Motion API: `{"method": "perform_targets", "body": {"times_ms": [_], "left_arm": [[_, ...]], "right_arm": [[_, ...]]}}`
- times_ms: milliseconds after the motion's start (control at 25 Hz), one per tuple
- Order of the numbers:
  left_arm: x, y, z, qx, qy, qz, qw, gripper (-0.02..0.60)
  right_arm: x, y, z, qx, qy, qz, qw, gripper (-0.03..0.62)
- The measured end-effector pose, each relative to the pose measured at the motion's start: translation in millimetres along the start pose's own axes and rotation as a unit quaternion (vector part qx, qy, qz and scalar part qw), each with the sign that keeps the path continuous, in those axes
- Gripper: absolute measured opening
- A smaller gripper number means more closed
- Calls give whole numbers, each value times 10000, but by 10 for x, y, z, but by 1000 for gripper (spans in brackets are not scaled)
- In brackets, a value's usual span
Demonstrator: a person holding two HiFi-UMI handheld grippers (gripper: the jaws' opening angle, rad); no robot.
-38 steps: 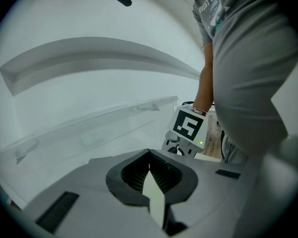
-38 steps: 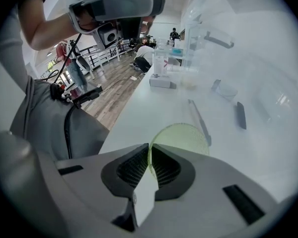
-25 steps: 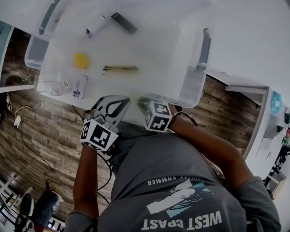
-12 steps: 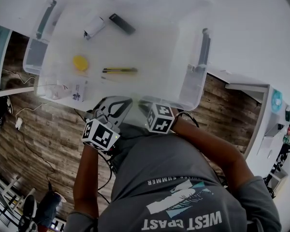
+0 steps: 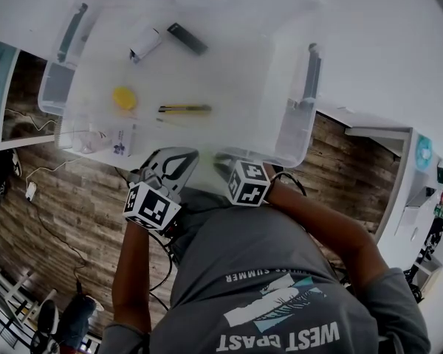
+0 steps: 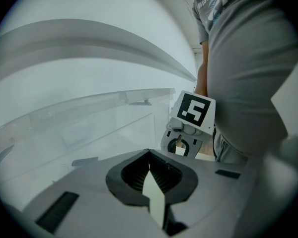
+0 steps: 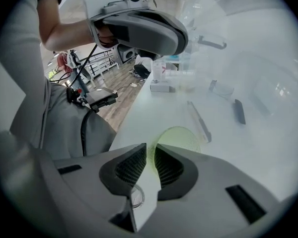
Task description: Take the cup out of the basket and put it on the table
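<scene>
Grey-shirted, keeping both tools unmoved since a second ago at the near wall of the clear basket (image 5: 292, 124): pinching the left gripper (image 6: 149, 157) fully together on nothing, just now cracking the right gripper (image 7: 150, 152) narrowly apart, gripping nothing, just short of the pale green cup (image 7: 181, 135). Leaning over a white table (image 5: 399, 65), plank floor (image 5: 66, 198) below. Failing to place the cup inside the basket or outside it; losing it beneath the right gripper in the head view.

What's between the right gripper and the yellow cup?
Probably the near wall of the clear bin. The right gripper, whose jaws have just been opening with nothing between them, sits at that wall; the yellow cup lies inside, beyond it. The utility knife lies off to the side.
</scene>
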State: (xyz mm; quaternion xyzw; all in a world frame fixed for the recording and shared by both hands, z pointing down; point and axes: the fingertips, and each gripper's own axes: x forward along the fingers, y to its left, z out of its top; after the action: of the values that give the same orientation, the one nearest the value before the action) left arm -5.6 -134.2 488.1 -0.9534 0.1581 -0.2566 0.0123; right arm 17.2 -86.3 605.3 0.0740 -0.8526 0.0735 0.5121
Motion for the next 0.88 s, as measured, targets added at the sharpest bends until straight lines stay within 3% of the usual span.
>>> {"method": "perform_targets", "body": {"times_ms": [320, 880], "left_arm": [[-76, -33, -4, 28, -12, 50, 10000, 9], [-162, -106, -30, 51, 14, 99, 9999, 9]], "right_arm": [[-22, 55, 36, -625, 143, -168, 9978, 64], [-56, 244, 122, -783, -67, 73, 9969, 64]]}}
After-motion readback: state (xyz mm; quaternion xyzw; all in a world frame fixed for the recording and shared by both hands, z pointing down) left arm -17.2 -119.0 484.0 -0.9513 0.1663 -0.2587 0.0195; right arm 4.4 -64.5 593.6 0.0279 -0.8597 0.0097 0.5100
